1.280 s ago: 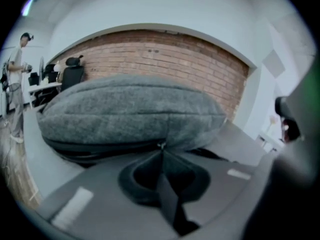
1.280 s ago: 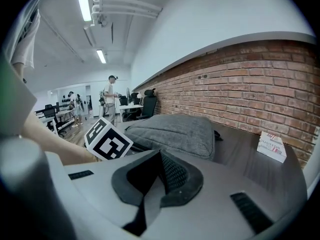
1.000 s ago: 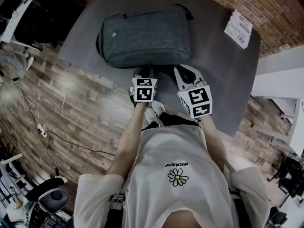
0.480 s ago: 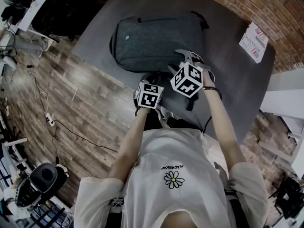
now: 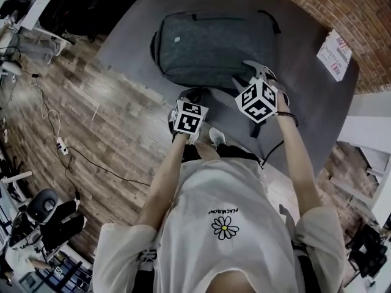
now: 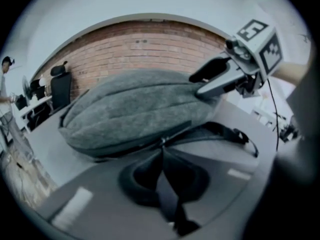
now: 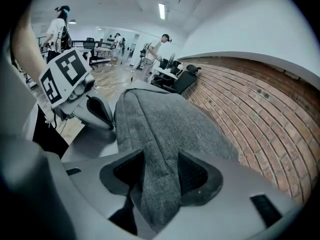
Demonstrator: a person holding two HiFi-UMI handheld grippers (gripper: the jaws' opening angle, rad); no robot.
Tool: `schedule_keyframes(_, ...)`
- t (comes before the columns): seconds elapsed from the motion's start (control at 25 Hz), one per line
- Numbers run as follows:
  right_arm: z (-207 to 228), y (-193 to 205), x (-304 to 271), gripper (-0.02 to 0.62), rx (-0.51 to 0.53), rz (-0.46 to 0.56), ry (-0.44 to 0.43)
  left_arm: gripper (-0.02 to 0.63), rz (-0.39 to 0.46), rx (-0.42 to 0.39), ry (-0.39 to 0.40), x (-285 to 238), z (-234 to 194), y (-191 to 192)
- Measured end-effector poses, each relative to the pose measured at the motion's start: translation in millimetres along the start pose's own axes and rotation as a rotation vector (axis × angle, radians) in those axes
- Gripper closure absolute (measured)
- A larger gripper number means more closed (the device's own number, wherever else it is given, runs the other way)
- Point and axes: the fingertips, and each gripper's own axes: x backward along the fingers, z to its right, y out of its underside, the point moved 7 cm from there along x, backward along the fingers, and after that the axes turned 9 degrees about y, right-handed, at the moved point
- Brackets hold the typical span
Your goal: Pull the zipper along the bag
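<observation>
Head view: a grey fabric backpack (image 5: 217, 47) lies flat on the dark grey table (image 5: 308, 99), towards its far side. The left gripper (image 5: 193, 94) sits at the bag's near edge, about mid-length. The right gripper (image 5: 256, 73) sits at the bag's near right corner – the two are close together but apart. A white printed leaflet (image 5: 337, 55) lies at the far right of the table, well apart from the bag. Wood-plank floor (image 5: 104, 121) runs to the left of the table.

Left gripper view: the two dark pads (image 6: 136, 176) are closed together on a thin dark strap (image 6: 169, 191). This strap runs from the seam on the backpack's near side down between the jaws. The bag fills the middle ground, with a red brick wall (image 6: 145, 44) behind it. The right gripper shows at the upper right, its tips against the bag's right end.

Right gripper view: the jaws are pressed onto a ridge of the backpack's grey fabric – one pad (image 7: 197, 176) on each side, cloth filling the gap between them. The bag stretches away along the brick wall. The left gripper shows at the left, just beside the bag's edge.
</observation>
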Motion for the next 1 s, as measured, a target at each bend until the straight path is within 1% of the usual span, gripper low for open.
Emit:
schedule_keyframes(0.12,-4,-2,0,0.379,-0.001,-0.021,0.017,0.599,-0.033,-0.057,-0.005,14,-15,8)
schedule_keyframes(0.32,-5,-3,-1,0.38,-0.004,-0.047,0.029,0.598,-0.04,-0.028,-0.039,28,-48,23)
schedule_keyframes(0.56,-3,-2,0,0.383,-0.01,-0.061,0.034,0.598,-0.071,-0.058,-0.074,44,-87,30)
schedule_keyframes(0.68,-4,-2,1,0.383,-0.019,-0.061,0.037,0.598,-0.078,-0.069,-0.089,47,-103,29)
schedule_keyframes(0.8,-3,-3,0,0.385,-0.03,-0.061,0.036,0.597,-0.065,-0.025,-0.13,50,-130,25)
schedule_keyframes(0.84,-3,-2,0,0.384,-0.034,-0.063,0.036,0.597,-0.062,-0.029,-0.137,51,-139,22)
schedule_keyframes(0.96,-2,0,0,0.383,-0.047,-0.063,0.037,0.596,-0.096,-0.083,-0.14,47,-157,17)
schedule_keyframes(1.0,-2,-1,-1,0.384,-0.054,-0.059,0.039,0.596,-0.101,-0.085,-0.142,46,-163,15)
